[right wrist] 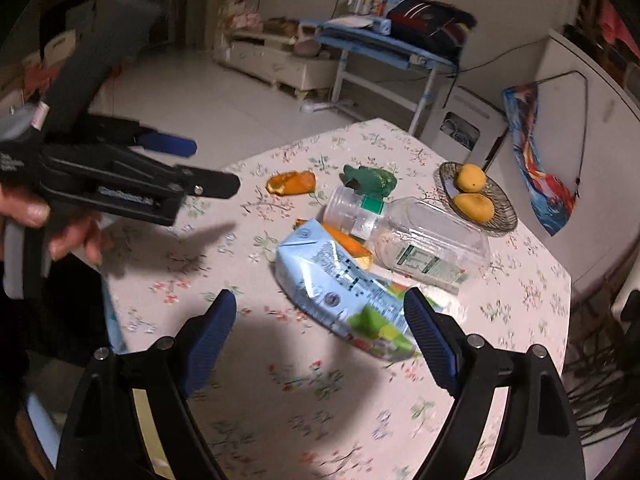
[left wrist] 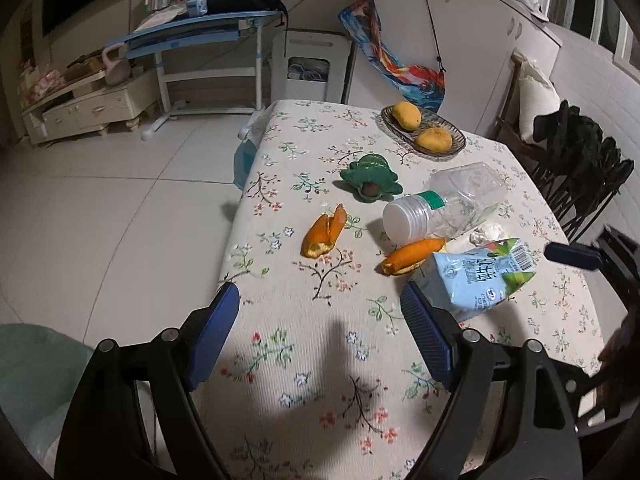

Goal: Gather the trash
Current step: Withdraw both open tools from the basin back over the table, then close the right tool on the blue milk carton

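Both the left gripper (left wrist: pixel 320 336) and right gripper (right wrist: pixel 320 340) are hovering spread and empty; the milk carton (right wrist: pixel 344 300), lying at 12 o'clock, is risking sliding off the tablecloth (right wrist: pixel 280 400)

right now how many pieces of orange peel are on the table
2: one orange peel lies alone near the table's left edge; the other peel is wedged between the plastic bottle and milk carton. More may hide underneath.
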`<action>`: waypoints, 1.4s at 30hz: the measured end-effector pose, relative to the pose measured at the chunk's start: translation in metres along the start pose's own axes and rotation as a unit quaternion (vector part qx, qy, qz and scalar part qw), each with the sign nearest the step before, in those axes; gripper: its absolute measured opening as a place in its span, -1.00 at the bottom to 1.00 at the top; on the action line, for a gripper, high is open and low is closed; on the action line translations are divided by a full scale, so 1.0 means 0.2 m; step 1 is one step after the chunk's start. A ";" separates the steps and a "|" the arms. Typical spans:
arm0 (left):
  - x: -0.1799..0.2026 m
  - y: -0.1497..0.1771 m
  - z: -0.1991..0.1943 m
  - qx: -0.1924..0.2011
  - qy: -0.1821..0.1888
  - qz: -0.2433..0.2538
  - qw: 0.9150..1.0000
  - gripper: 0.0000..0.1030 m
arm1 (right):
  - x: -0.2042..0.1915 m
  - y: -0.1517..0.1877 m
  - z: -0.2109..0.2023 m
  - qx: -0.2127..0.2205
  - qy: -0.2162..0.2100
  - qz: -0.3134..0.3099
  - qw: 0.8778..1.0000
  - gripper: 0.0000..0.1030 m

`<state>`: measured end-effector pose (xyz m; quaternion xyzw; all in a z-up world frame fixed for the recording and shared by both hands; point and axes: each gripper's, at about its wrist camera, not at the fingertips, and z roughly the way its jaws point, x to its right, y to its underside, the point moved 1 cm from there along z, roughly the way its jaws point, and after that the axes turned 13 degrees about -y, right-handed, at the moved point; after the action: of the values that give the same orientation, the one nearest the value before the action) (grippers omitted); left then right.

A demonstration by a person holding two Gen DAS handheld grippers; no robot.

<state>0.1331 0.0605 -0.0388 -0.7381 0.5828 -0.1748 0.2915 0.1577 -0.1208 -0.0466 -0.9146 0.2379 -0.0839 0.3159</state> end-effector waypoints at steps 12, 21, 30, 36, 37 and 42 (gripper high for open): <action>0.02 -0.05 0.08 -0.016 0.003 0.003 1.000 0.60 | 0.11 -0.06 0.18 -0.061 -0.022 -0.028 0.998 0.60; 0.06 -0.07 0.12 -0.020 -0.001 0.019 1.000 0.63 | 0.10 -0.03 0.27 -0.100 -0.025 -0.053 0.993 0.61; 0.08 -0.10 0.19 -0.032 -0.005 0.032 0.999 0.64 | 0.14 -0.01 0.19 -0.119 -0.040 0.010 0.992 0.33; 0.08 -0.12 0.25 -0.050 -0.004 0.025 0.998 0.64 | 0.13 0.02 0.17 -0.117 -0.032 0.040 0.992 0.31; 0.08 -0.12 0.26 -0.051 -0.003 0.024 0.998 0.64 | 0.13 0.02 0.19 -0.117 -0.031 0.040 0.992 0.33; 0.08 -0.11 0.28 -0.057 -0.006 0.029 0.998 0.64 | 0.14 0.04 0.21 -0.105 -0.034 0.060 0.992 0.38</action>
<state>0.1872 0.0604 -0.0695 -0.7375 0.6109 -0.1283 0.2576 0.1930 -0.1172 -0.0849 -0.9293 0.2887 -0.0080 0.2302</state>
